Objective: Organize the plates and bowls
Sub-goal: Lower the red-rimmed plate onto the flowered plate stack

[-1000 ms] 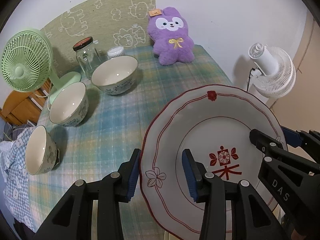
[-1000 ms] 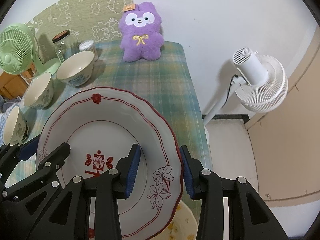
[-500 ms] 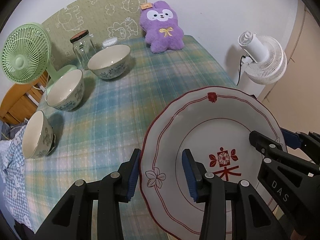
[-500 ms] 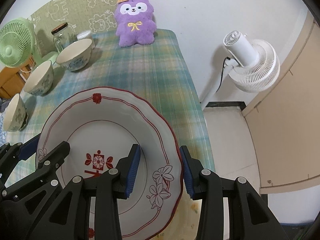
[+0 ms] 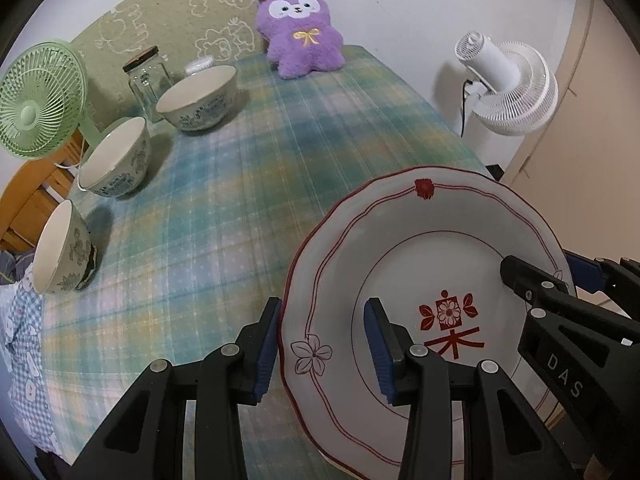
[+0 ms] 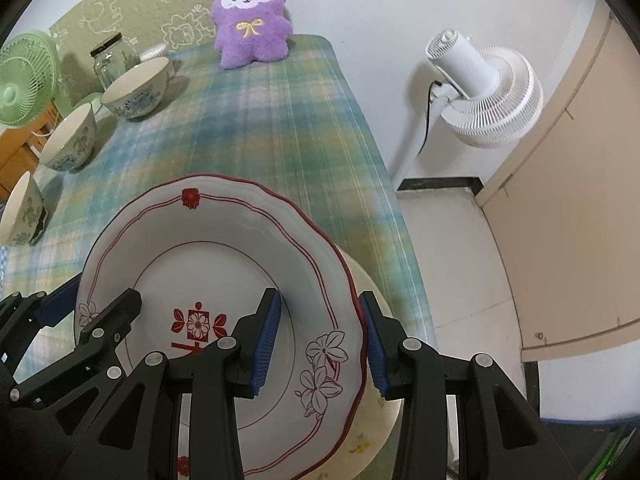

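Plate (image 5: 400,256) with red trim clamped at opposite rims by left gripper (image 5: 322,344) and right gripper (image 6: 320,344) fingers, above plaid counter (image 5: 240,208).

A white wall (image 6: 360,0) is seen behind the plaid-covered table (image 6: 280,128); a white fan (image 6: 484,92) is set beside it, over pale floor (image 6: 452,264).

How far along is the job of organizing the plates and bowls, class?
Little looks done: three bowls stand apart on the checked cloth, unstacked. In hand: the red-rimmed plate, gripped at opposite edges by left tongs and right tongs, above a yellow-flowered plate. Left: setting it down and gathering the bowls.
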`<action>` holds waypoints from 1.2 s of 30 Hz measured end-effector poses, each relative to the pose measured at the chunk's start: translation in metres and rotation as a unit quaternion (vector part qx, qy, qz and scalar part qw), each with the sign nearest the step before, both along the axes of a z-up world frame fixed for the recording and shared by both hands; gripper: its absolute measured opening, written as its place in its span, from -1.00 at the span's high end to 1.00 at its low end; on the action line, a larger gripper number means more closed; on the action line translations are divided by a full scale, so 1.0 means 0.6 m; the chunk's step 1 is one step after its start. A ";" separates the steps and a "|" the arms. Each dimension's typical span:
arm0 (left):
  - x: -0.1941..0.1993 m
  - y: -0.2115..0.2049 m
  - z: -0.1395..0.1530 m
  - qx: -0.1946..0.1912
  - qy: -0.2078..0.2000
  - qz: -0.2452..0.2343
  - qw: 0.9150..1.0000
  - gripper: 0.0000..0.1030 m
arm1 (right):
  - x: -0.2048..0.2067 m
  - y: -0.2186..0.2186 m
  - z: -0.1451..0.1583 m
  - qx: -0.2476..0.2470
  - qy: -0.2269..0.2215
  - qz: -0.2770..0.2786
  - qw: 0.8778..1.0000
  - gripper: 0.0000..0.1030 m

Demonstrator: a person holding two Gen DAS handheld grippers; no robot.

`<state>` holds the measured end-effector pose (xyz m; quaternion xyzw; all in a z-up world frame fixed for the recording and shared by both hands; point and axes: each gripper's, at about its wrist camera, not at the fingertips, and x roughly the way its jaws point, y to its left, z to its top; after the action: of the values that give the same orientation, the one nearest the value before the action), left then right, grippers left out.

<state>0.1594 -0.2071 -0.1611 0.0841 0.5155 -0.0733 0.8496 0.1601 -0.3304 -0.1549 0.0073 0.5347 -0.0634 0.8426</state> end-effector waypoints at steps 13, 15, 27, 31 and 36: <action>-0.010 -0.020 -0.023 0.007 0.013 -0.015 1.000 0.19 | -0.013 -0.016 -0.017 -0.002 0.011 -0.016 1.000 0.16; -0.008 -0.021 -0.023 0.007 0.012 -0.013 1.000 0.19 | -0.012 -0.015 -0.017 -0.003 0.012 -0.016 1.000 0.16; -0.011 -0.034 -0.024 0.014 0.002 -0.011 1.000 0.19 | -0.016 -0.023 -0.017 -0.008 0.019 -0.022 1.000 0.16; -0.015 -0.043 -0.028 0.027 -0.007 -0.019 0.999 0.18 | -0.017 -0.024 -0.019 -0.020 0.021 -0.022 0.999 0.16; -0.017 -0.054 -0.032 0.037 -0.016 -0.032 0.999 0.19 | -0.016 -0.025 -0.025 -0.037 0.026 -0.023 0.999 0.16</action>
<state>0.1492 -0.2398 -0.1801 0.1332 0.5016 -0.0800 0.8510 0.1505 -0.3454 -0.1701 -0.0128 0.5534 -0.1025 0.8265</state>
